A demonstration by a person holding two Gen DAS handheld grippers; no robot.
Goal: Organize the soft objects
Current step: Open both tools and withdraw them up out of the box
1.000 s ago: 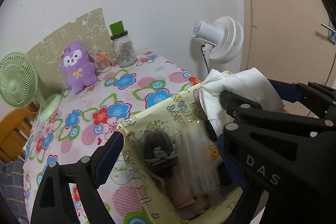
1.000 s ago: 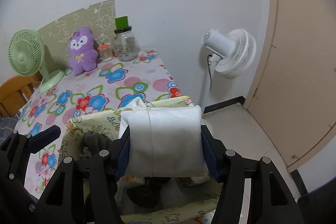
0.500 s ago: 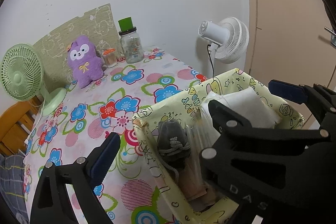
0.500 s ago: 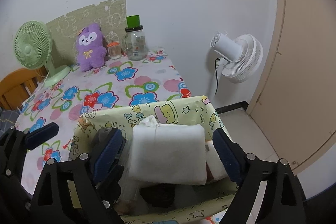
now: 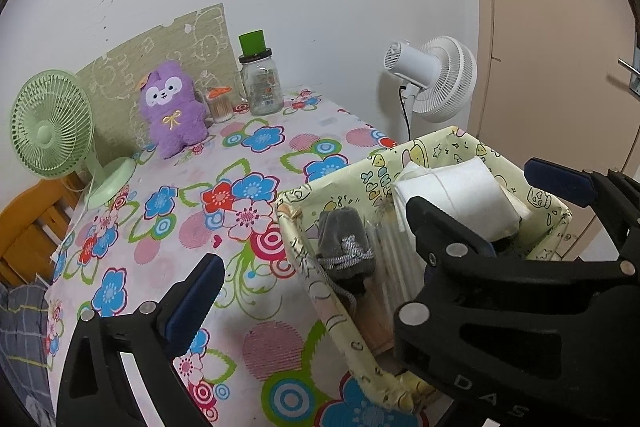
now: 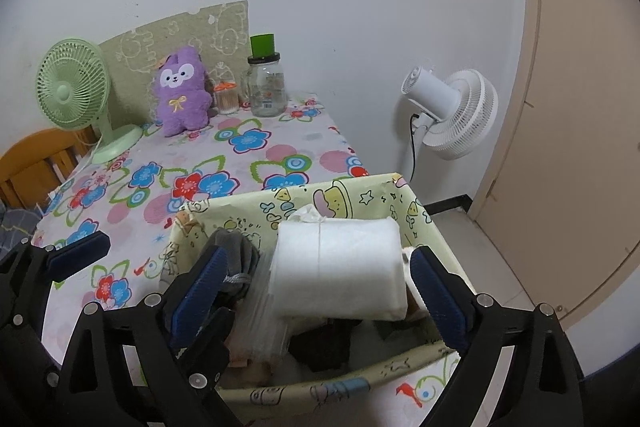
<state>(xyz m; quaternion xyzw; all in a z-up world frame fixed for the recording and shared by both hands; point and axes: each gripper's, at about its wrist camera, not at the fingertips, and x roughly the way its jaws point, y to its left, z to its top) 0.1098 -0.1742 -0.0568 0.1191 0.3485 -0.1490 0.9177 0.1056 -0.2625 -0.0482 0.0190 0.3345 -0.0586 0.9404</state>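
**Right wrist: white bundle sits in bin, both tongs wide**

Right tongs (image 6: 316, 275) have just been opening; pads stand clear on either side of the white padded bundle (image 6: 336, 267), which lies between them on top of the yellow cartoon bin (image 6: 304, 199). Grey sock roll (image 6: 236, 255) just left of it. Left tongs (image 5: 372, 223) wide too, nothing gripped, straddling the bin's near-left corner. Beyond on the floral surface (image 6: 248, 155): purple plush (image 6: 182, 95), glass jar (image 6: 266, 87), green fan (image 6: 74, 87).
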